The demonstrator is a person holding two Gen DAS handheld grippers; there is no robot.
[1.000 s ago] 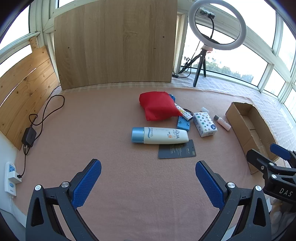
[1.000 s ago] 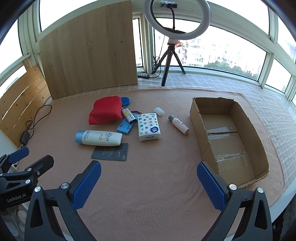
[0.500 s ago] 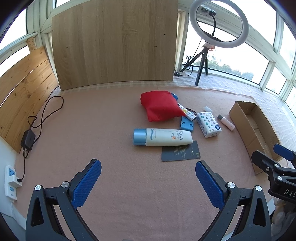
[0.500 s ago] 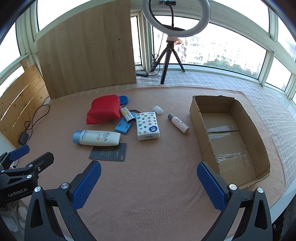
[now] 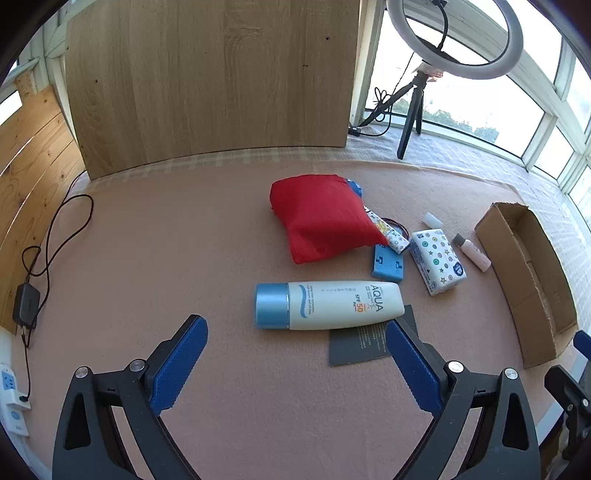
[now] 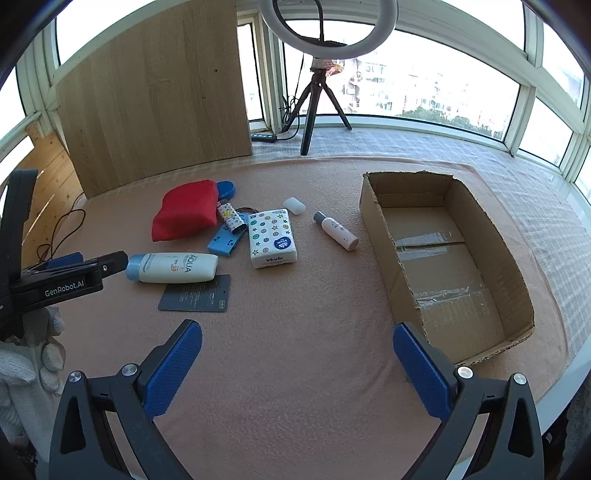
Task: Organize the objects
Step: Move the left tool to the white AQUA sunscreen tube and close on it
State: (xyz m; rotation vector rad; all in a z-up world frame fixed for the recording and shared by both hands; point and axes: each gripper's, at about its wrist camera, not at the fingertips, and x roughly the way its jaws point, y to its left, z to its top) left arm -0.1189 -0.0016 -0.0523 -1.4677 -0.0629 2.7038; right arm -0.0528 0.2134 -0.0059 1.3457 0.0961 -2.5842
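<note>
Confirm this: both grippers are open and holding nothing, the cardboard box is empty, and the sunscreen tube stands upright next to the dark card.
One thing is wrong: the sunscreen tube lies on its side, its end overlapping the dark card, as the right wrist view shows. The rest holds: left gripper and right gripper are open and hold nothing, and the cardboard box is empty.

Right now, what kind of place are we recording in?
Probably an enclosed balcony or sunroom set up for recording: windows wrap around it with buildings outside, a ring light stands on a tripod, and items lie on a pink blanket beside a box.
</note>
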